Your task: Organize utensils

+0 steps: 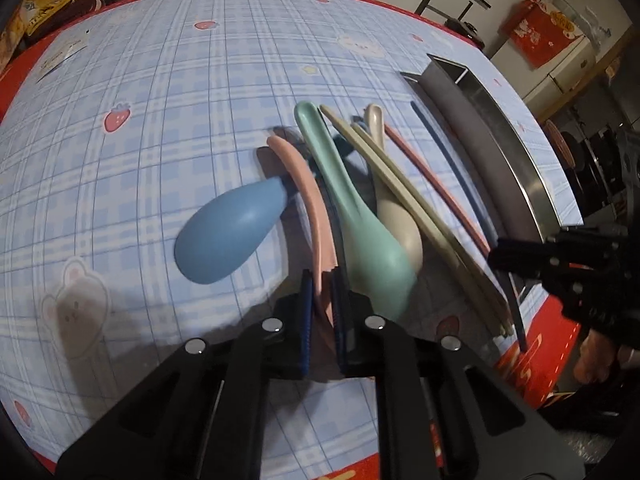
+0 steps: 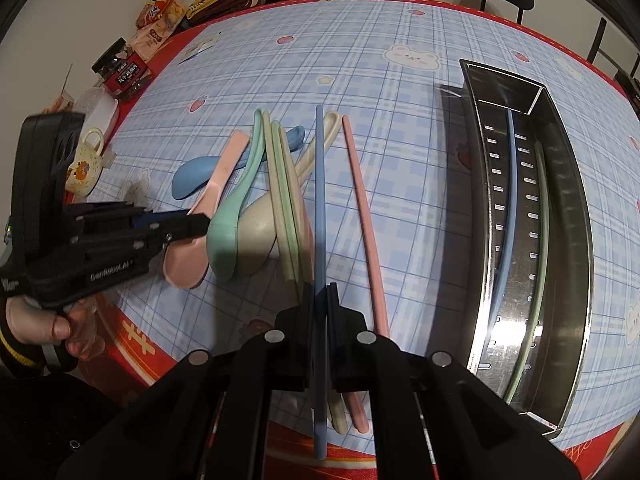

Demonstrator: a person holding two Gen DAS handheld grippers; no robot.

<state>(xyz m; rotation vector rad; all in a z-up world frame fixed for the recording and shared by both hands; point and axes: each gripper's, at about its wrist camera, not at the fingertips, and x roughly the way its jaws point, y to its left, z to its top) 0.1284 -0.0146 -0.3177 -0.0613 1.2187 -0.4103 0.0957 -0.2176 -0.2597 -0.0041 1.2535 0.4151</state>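
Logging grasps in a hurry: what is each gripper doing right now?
Left gripper: fingers closed on the pink spoon.
Right gripper: fingers closed on the blue chopstick.

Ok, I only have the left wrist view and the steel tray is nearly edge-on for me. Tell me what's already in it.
Observer: The steel tray holds two sticks lying lengthwise: a blue chopstick and a green chopstick.
Operator: Now tell me what the right tongs have.
Observer: The right tongs are shut on a second blue chopstick, right beside a pink chopstick.
Operator: Check the bowl of my pink spoon; my own tongs hide it.
Observer: The pink spoon has its bowl by the table's near edge, next to the green spoon. The left tongs clamp its neck. Whether it has left the cloth I can't tell.
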